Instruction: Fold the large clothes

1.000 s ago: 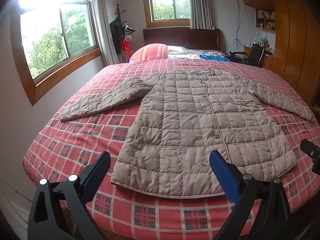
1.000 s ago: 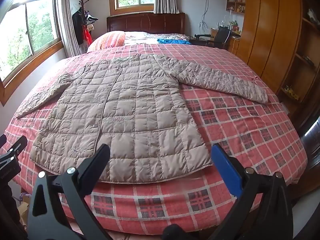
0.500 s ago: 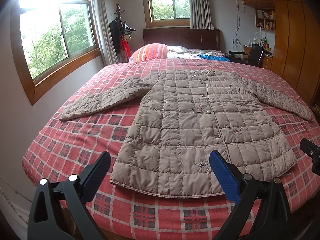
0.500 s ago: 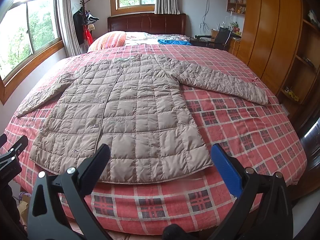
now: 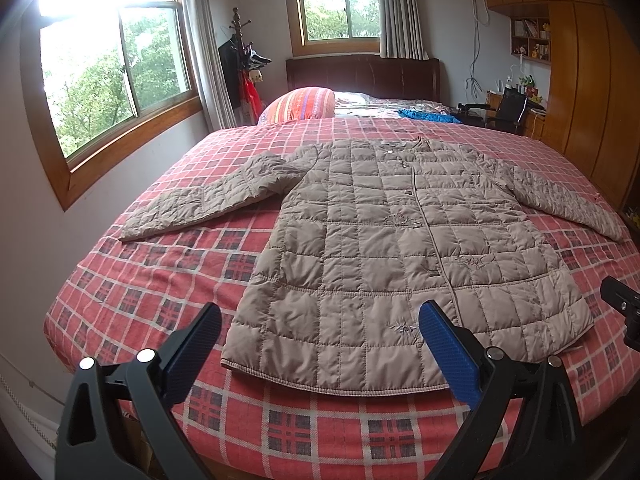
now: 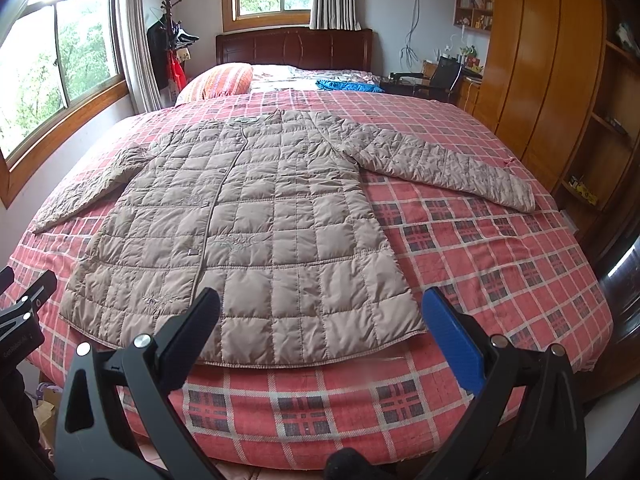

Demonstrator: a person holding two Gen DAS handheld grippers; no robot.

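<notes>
Shelf items too small to identify.

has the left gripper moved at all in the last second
Yes, slightly. The left gripper has crept forward: in its own view the jacket hem sits a touch lower and left against its open fingers, nearer the bed.

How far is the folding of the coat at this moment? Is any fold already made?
Done: only the laying out. The quilted coat lies flat on the plaid bed cover, buttoned, both sleeves spread wide. In hand: nothing; the left gripper and right gripper hover open near the hem, apart from the fabric. Left: every fold, sleeves and body, none yet made.
</notes>
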